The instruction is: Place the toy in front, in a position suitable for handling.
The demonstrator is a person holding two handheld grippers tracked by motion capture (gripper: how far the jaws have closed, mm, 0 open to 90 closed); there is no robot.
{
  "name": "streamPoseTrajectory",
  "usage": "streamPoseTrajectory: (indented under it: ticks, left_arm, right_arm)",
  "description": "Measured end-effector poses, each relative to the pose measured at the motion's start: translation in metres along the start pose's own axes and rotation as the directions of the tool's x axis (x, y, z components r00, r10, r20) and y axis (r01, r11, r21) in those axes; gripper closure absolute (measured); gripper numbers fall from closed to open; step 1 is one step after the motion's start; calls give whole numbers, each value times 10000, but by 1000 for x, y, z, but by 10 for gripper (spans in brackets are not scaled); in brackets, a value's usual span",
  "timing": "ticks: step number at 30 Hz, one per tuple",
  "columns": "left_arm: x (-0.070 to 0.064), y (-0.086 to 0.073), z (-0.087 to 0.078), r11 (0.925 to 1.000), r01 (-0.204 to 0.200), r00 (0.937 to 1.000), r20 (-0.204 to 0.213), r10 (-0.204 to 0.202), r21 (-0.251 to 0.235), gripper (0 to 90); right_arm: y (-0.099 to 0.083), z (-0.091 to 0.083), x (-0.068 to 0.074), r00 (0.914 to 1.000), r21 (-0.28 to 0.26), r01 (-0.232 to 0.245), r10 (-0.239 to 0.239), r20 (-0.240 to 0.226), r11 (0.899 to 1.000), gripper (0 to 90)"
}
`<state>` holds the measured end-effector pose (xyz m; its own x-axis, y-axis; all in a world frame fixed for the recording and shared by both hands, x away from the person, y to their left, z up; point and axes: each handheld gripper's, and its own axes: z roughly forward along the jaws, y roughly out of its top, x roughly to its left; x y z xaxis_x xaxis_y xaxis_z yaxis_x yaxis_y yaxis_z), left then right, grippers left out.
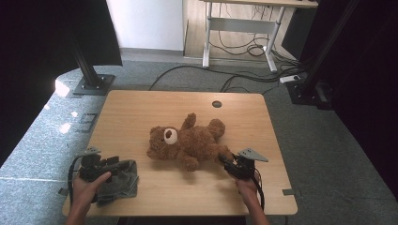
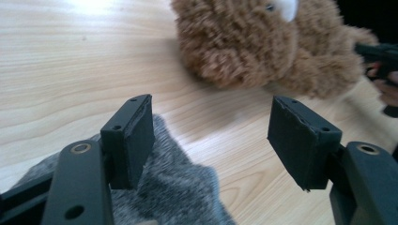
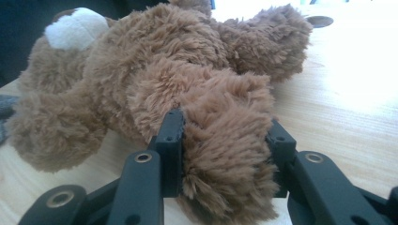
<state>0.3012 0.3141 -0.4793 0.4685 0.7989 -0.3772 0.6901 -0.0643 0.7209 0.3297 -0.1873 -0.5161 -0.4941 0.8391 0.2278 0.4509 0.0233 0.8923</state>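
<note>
grey knitted cloth lies crumpled at the near left corner of the wooden table, and the left gripper rests over it with its jaws spread wide, nothing between them; one pad sits just above the fabric in the left gripper view, the other over bare wood. over at the near right, the right gripper has its jaws pressed in on a plush leg of the brown teddy bear; in the right gripper view the fur bulges out between and past both pads, so the grip looks firm. the bear itself lies on its back near the middle of the table, head toward the left, legs toward the right, one arm raised toward the far edge. a round cable hole shows farther off near the far edge. judging from this, the bear is caught by the leg but not lifted, the cloth is not yet grasped, and bringing the two together seems to be all ahead.
</note>
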Motion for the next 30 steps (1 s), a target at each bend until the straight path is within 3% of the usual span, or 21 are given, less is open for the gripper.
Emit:
streamPoseTrajectory:
  ticks: [4, 8, 11, 13, 17, 19, 20, 21, 24, 28, 30]
  left_arm:
    - [4, -5, 5, 9969, 17, 9969, -787, 45, 788, 252]
    - [7, -15, 15, 9865, 59, 9928, -1189, 138, 1640, 183]
    - [8, -26, 22, 9802, -23, 9863, -1613, 349, 1982, 138]
    - [8, -28, 25, 9744, -148, 9781, -1990, 607, 2243, 128]
    - [7, -32, 30, 9695, -306, 9653, -2446, 918, 2431, 114]
    - [7, -33, 33, 9706, -304, 9605, -2619, 945, 2386, 112]
    - [6, -35, 37, 9641, -496, 9539, -2736, 1231, 2608, 115]
    - [6, -35, 37, 9641, -496, 9539, -2736, 1231, 2608, 114]
    - [1, -35, 42, 9570, -706, 9371, -3102, 1603, 2813, 121]
    - [-1, -34, 43, 9573, -718, 9324, -3220, 1641, 2799, 172]
    - [-2, -34, 43, 9605, -897, 9368, -3051, 1712, 2635, 282]
  right_arm:
    - [-2, -5, 0, 10000, -4, -37, 37, -62, 10000, 602]
    - [-2, -3, -2, 9999, -41, -124, 124, -105, 9999, 601]
    - [-1, -2, -2, 9998, -41, -164, 164, -96, 9999, 600]
    - [0, -1, -3, 9998, -62, -189, 188, -96, 9998, 600]
    - [0, -1, -4, 9995, -56, -265, 264, -146, 9996, 598]
    - [0, -1, -4, 9995, -56, -280, 279, -144, 9996, 598]
    - [0, -1, -3, 9996, -59, -252, 251, -125, 9997, 597]
    - [0, -1, -3, 9996, -59, -252, 251, -125, 9997, 597]
    - [0, -1, -3, 9996, -55, -280, 279, -98, 9996, 597]
    - [0, 0, -2, 9996, -38, -287, 287, -66, 9996, 597]
    - [-1, 0, -3, 9996, -39, -284, 284, -81, 9996, 596]
